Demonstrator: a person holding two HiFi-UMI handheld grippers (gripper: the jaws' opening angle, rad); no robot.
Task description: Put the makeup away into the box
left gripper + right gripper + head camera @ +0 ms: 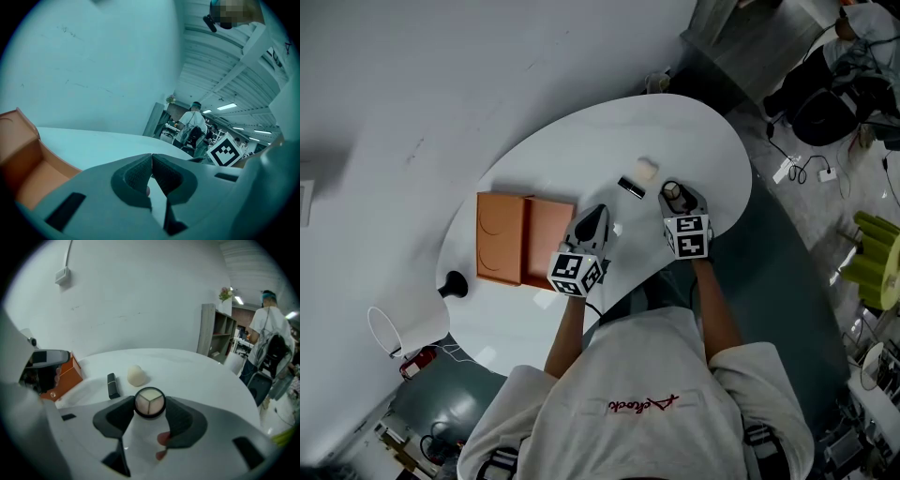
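My right gripper grips the round three-shade compact, one finger pad pressed to each side of it, near the table's front right edge. Just beyond the compact lie a black lipstick tube and a pale makeup sponge. My left gripper is closed and empty beside the open orange box, toward the table's left end.

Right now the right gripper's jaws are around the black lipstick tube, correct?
Wrong item: the right gripper has its jaws around the round compact, as the right gripper view shows. The black lipstick tube lies on the table beyond it.
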